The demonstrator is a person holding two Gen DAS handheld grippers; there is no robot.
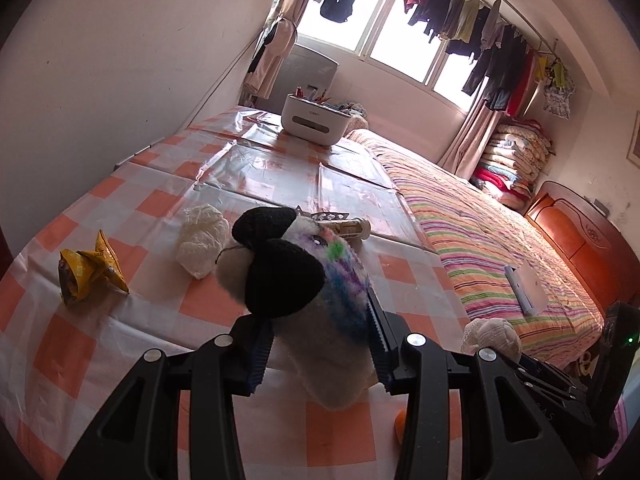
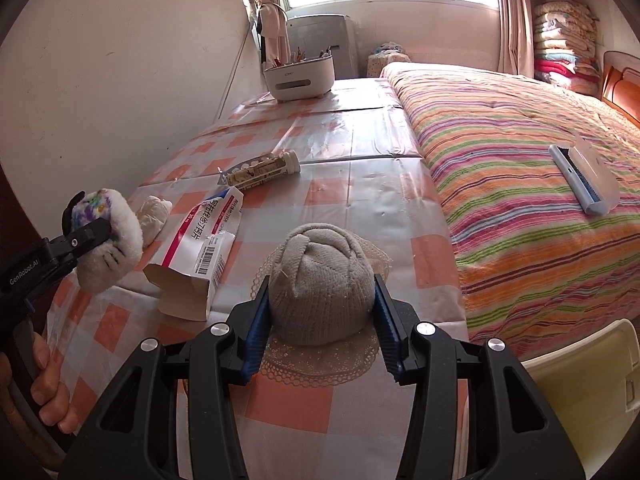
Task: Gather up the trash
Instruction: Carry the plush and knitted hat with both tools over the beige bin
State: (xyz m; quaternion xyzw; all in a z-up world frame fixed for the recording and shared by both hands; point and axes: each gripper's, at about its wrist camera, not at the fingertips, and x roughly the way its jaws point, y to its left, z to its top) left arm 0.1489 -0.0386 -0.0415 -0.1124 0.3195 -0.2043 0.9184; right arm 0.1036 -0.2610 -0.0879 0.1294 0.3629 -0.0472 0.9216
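My left gripper (image 1: 316, 344) is shut on a plush cat toy (image 1: 304, 284) with black ears and holds it above the checked table; it also shows in the right wrist view (image 2: 108, 240). My right gripper (image 2: 320, 320) is shut on a balled grey sock with a lace edge (image 2: 320, 280), low over the table. A crumpled yellow wrapper (image 1: 90, 270) and a crumpled white tissue (image 1: 202, 240) lie at the left. An opened white and pink medicine box (image 2: 204, 256), a tube (image 2: 264, 172) and a blister strip lie mid-table.
A white desk organiser (image 2: 298, 76) stands at the table's far end. The table (image 2: 360, 200) has an orange-and-white checked cover. A striped bed (image 2: 520, 184) with a lint roller (image 2: 580, 180) lies to the right. A cream chair (image 2: 580, 380) stands at the lower right.
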